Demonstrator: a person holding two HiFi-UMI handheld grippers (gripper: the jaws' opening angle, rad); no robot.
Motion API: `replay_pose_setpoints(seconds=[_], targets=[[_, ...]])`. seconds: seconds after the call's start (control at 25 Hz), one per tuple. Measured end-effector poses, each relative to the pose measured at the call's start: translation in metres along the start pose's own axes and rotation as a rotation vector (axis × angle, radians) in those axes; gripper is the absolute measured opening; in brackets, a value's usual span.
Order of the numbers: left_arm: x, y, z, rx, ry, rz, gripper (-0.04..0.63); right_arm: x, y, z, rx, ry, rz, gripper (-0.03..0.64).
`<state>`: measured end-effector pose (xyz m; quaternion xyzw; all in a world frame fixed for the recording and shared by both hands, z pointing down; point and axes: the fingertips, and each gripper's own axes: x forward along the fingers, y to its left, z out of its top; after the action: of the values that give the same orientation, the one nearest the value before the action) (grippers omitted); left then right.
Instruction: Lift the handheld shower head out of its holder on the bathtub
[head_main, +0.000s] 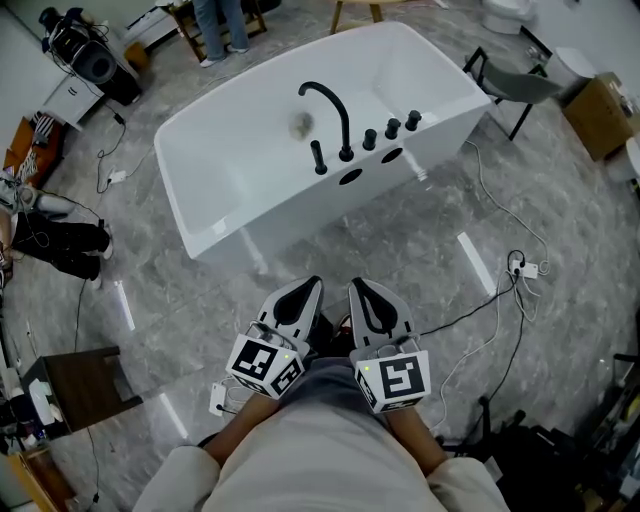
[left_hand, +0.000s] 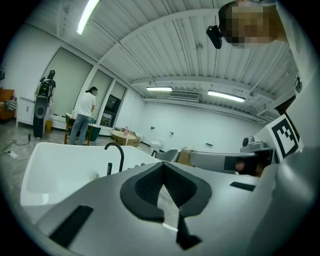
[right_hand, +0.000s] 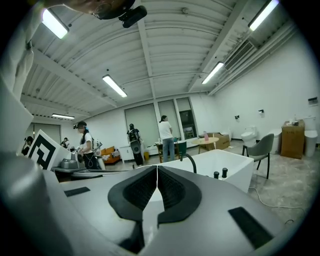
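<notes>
The left gripper (head_main: 309, 291) and right gripper (head_main: 362, 292) are hovering with jaws together, gripping nothing. Both are pointing toward the bathtub (head_main: 200, 160), well apart from it.

The grey marbled floor (head_main: 400, 240) carries a white bathtub (head_main: 300, 215) at twelve o'clock, a grey chair (head_main: 515, 85) and cardboard box (head_main: 598, 115) toward two, black cables (head_main: 500, 310) at three, and a dark side table (head_main: 85, 385) at eight.

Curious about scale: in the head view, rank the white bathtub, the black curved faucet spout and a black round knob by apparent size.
white bathtub
black curved faucet spout
black round knob
</notes>
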<state>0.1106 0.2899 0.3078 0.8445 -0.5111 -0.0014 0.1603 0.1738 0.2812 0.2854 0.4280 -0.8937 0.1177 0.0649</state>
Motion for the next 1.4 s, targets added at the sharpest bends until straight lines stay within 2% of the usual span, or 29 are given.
replay_pose_setpoints(seconds=[0.44,0.76,1.4], targets=[[0.010,0.024,-0.003,-0.030,0.020,0.054,0.005,0.024,-0.010,-0.008,0.025,0.036,0.013,0.020],[0.040,0.047,0.012,-0.042,0.005,0.012,0.005,0.059,-0.023,0.000,-0.008,0.068,-0.008,0.020],[0.093,0.137,0.058,-0.087,-0.032,-0.031,0.005,0.159,-0.026,0.032,-0.046,0.104,-0.032,0.020]])
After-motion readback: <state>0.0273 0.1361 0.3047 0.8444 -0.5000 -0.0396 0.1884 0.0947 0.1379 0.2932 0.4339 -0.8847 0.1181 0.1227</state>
